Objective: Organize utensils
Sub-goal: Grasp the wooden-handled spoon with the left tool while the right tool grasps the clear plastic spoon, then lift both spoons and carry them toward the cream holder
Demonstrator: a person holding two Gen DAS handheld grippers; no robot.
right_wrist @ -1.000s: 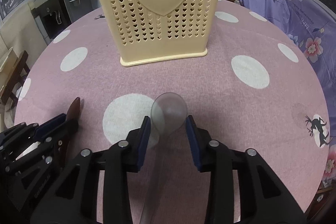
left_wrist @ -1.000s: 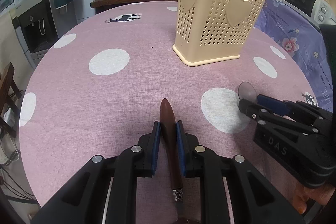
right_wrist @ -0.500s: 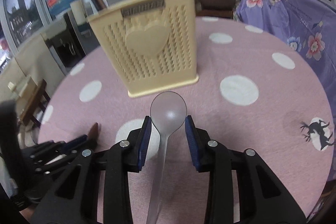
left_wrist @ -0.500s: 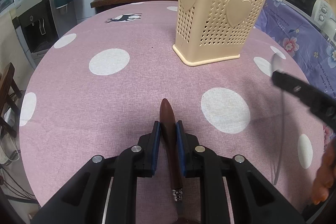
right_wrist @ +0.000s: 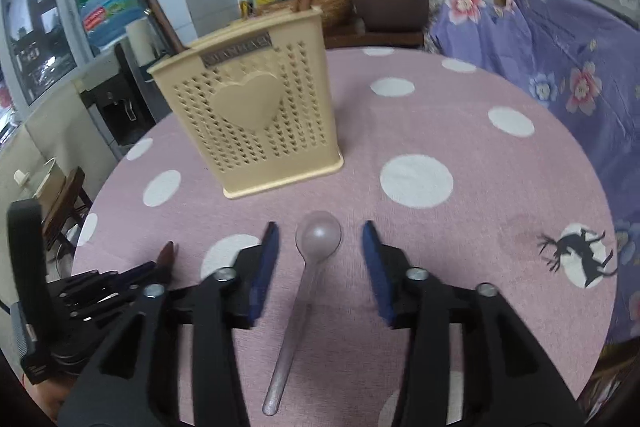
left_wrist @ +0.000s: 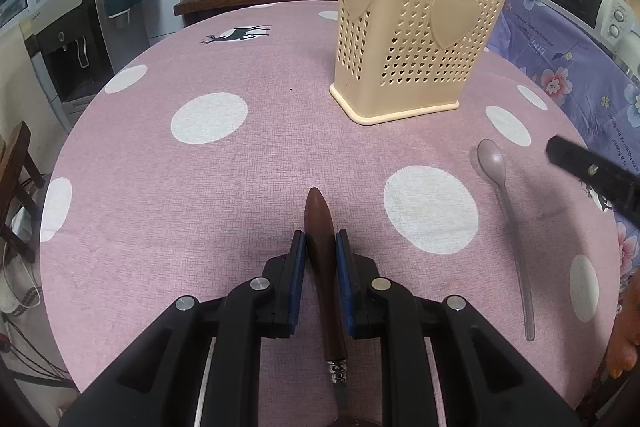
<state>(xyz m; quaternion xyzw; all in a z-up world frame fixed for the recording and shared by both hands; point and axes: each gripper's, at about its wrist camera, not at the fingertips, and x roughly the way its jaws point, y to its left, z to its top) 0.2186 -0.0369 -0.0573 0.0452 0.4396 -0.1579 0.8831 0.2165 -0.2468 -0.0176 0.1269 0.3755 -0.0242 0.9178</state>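
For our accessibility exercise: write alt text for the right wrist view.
A translucent spoon lies on the pink dotted tablecloth between the right gripper, whose jaws are opening and not touching it. Behind stands a beige utensil holder.

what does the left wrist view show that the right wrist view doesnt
Only the left wrist view: the left gripper shut on the brown-handled utensil, and the metal collar below the handle. Only the right wrist view: the right gripper with jaws opening, not touching the clear spoon between them. Both: the spoon flat on the pink tablecloth, and the beige holder.
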